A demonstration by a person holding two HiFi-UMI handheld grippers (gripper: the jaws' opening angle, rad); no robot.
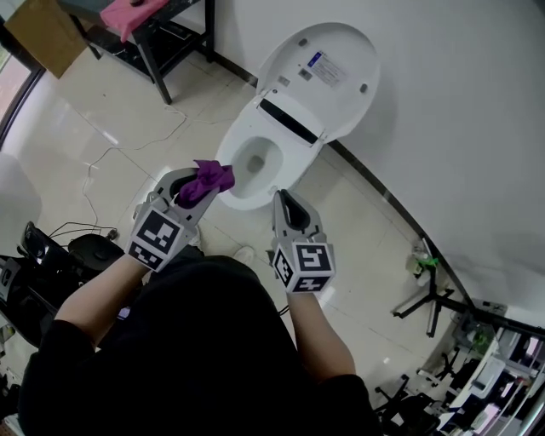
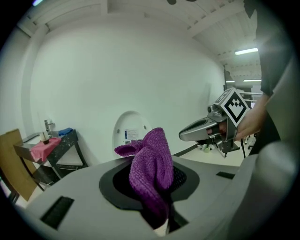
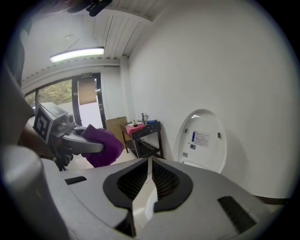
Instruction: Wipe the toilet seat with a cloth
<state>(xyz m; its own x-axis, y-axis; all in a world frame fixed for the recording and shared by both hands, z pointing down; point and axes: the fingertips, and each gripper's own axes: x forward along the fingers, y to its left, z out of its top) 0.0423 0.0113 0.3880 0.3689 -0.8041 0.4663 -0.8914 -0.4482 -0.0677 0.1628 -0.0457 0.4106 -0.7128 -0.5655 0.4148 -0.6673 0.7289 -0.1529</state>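
Note:
A white toilet stands against the wall with its lid raised and the bowl showing. A purple cloth sticks out of my left gripper, which is shut on it and held above the bowl's near left rim. In the left gripper view the cloth bunches up between the jaws. My right gripper hovers above the bowl's near right side, jaws together with nothing between them. The right gripper view shows the raised lid ahead and the left gripper with the cloth at the left.
A black metal table with a pink cloth on it stands at the far left, a cardboard sheet beside it. White cables trail over the tiled floor. Dark equipment sits at near left, stands at right.

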